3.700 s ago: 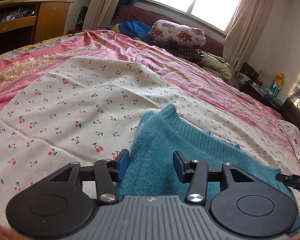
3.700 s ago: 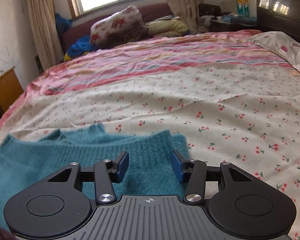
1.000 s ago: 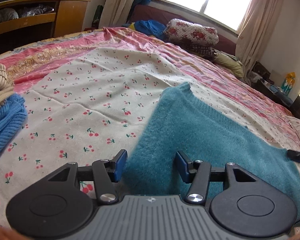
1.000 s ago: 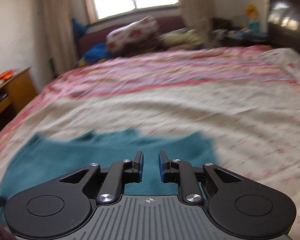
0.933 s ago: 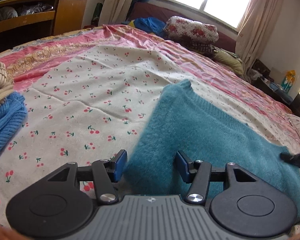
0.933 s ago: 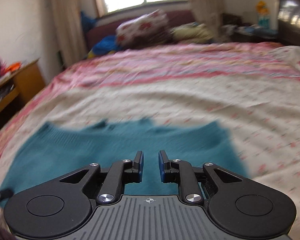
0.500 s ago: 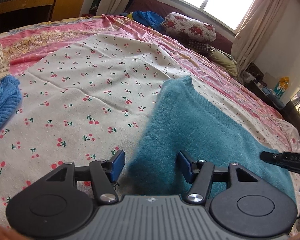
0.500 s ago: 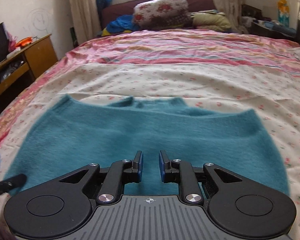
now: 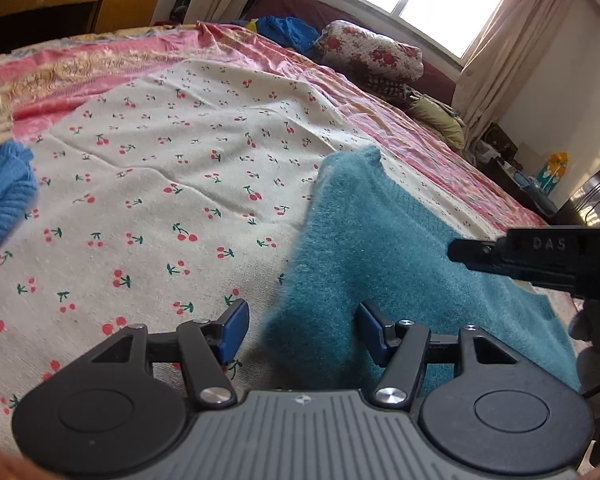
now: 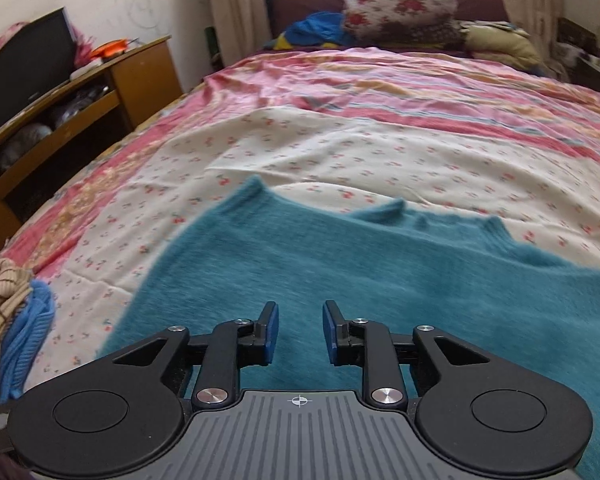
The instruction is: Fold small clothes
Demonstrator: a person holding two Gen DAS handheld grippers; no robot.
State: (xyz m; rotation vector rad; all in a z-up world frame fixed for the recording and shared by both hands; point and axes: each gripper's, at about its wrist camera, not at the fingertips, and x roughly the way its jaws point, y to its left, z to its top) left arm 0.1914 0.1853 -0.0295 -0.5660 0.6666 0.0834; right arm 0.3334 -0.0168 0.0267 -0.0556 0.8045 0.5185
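Note:
A fuzzy teal sweater (image 9: 384, 240) lies flat on the cherry-print bed sheet (image 9: 160, 184). My left gripper (image 9: 300, 336) is open, its jaws wide apart over the sweater's near left corner, holding nothing. In the right wrist view the sweater (image 10: 380, 272) spreads across the lower frame, neckline towards the far side. My right gripper (image 10: 299, 330) hovers over the sweater's near middle with jaws partly open and nothing between them. The right gripper's black body (image 9: 540, 256) shows at the right edge of the left wrist view.
A blue knit garment (image 9: 4, 196) and a beige striped one (image 10: 0, 304) lie folded at the bed's left edge. A wooden shelf unit (image 10: 72, 104) stands left of the bed. Pillows and bedding (image 10: 400, 4) are piled under the window.
My right gripper has swung left from the sweater's right side to its near middle, and its jaws have opened a little. The left gripper has stayed open at the left corner.

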